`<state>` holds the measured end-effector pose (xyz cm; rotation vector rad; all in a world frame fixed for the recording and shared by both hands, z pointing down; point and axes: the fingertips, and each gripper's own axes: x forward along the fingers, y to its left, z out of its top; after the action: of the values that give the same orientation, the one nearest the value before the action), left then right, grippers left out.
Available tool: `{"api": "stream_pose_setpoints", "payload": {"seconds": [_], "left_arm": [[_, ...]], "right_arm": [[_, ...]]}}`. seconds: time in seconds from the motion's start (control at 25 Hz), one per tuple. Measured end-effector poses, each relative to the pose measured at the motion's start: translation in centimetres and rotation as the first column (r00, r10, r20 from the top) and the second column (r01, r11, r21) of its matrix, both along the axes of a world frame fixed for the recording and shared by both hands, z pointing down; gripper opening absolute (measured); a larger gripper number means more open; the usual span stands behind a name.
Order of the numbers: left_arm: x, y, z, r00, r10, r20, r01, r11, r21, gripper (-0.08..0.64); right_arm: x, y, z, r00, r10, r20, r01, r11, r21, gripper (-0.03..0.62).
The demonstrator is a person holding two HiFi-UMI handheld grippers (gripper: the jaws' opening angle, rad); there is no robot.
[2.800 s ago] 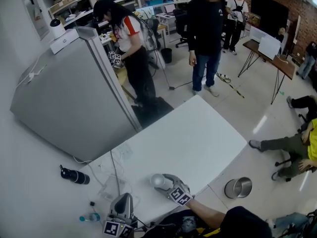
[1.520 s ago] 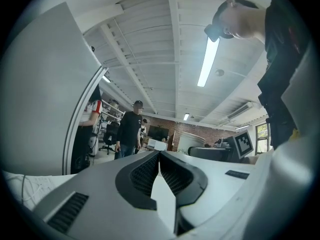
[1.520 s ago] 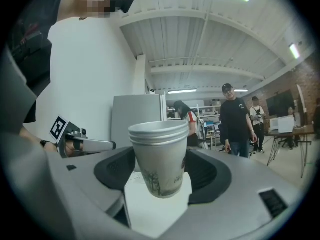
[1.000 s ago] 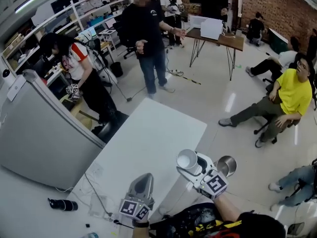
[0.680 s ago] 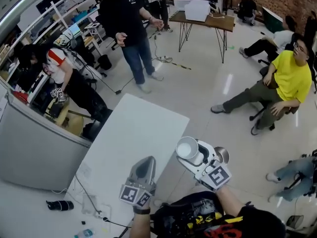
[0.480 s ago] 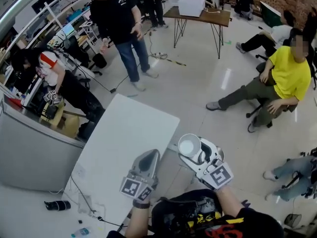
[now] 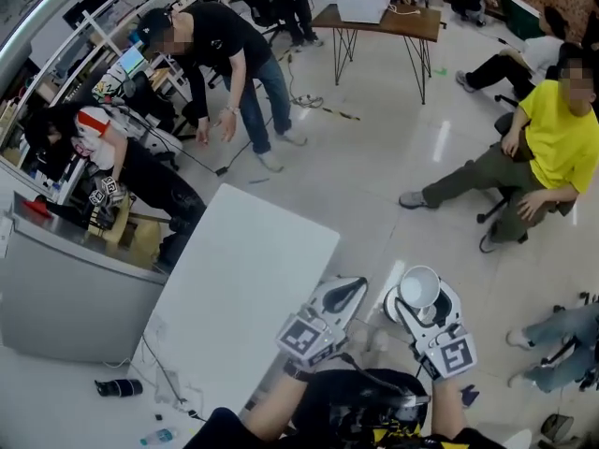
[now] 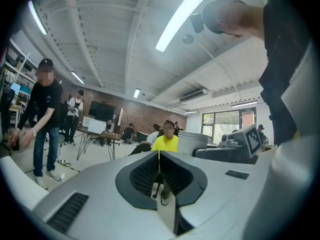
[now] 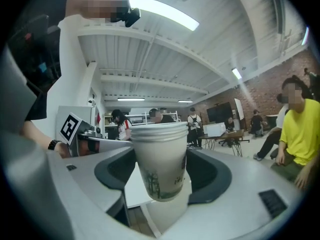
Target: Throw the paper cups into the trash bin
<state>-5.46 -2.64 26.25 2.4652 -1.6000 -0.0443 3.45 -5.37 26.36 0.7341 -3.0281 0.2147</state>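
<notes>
Pale floor [image 7: 374, 176] — cup [image 7: 418, 287] in right gripper [image 7: 417, 301]

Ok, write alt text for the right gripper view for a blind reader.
A white paper cup with green print stands upright, clamped in the right gripper. Behind it, people stand in a workshop; a person in a yellow shirt sits at right.

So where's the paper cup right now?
In the head view's lower right, the paper cup is held upright by the right gripper, right of the white table, beside the left gripper.
</notes>
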Motion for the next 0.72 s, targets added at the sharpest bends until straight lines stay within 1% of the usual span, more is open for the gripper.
{"api": "stream_pose_setpoints", "payload": {"seconds": [0.12,0.16,0.28,0.36,0.44,0.52,0.72], "left_arm": [[2.4,-0.5,2.7,0.997,0.072,-0.033,-0.074,0.996,-0.046,0.014],[2.6,-0.6,3.8,0.995,0.091,-0.035,-0.093,0.994,-0.058,0.014],[0.8,-2.5,5.3,0.994,0.11,0.001,-0.11,0.991,-0.076,0.014],[0.3,-3.2,6.8,0.995,0.101,-0.016,-0.102,0.991,-0.091,0.014],[0.7,-3.7,9.4,0.993,0.104,-0.049,-0.11,0.985,-0.136,0.014],[1.2,-4.4,13.2,0.992,0.112,-0.063,-0.123,0.971,-0.204,0.014],[2.4,-7.0,23.9,0.986,0.158,-0.043,-0.163,0.931,-0.327,0.014]], "right_arm": [[2.8,0.3,2.2,0.996,0.069,-0.062,-0.071,0.997,-0.039,0.325],[3.1,0.4,3.4,0.993,0.084,-0.082,-0.088,0.995,-0.051,0.325],[1.6,-1.1,6.8,0.99,0.087,-0.109,-0.095,0.993,-0.069,0.325],[1.4,-1.4,9.0,0.987,0.09,-0.134,-0.106,0.987,-0.121,0.325],[2.0,-1.6,11.6,0.981,0.113,-0.155,-0.141,0.972,-0.189,0.325],[2.8,-2.2,15.2,0.976,0.127,-0.176,-0.169,0.954,-0.248,0.325],[4.3,-4.8,27.4,0.963,0.15,-0.222,-0.226,0.901,-0.371,0.325]]}}
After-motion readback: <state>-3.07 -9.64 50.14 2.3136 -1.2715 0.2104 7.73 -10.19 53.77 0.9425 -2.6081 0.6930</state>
